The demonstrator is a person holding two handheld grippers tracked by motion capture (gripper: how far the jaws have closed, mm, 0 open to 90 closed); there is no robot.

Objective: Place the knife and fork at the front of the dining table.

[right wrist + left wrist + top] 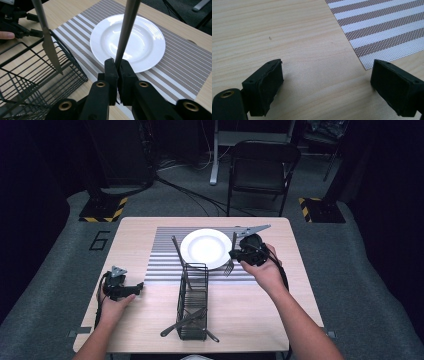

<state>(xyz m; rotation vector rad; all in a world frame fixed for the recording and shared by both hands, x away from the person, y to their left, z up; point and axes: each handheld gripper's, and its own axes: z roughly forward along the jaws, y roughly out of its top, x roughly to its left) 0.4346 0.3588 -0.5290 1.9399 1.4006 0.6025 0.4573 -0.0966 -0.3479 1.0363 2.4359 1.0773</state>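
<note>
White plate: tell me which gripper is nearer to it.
Right. The right gripper, shut on a fork, sits at the white plate's right edge. The left gripper rests open on bare table, well off to the plate's left.

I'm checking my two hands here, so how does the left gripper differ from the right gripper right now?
The left gripper has open, empty jaws; the right gripper is shut on a fork handle. The left rests low on bare table beside the striped placemat; the right is over the placemat by the white plate. Both have black jaws.
</note>
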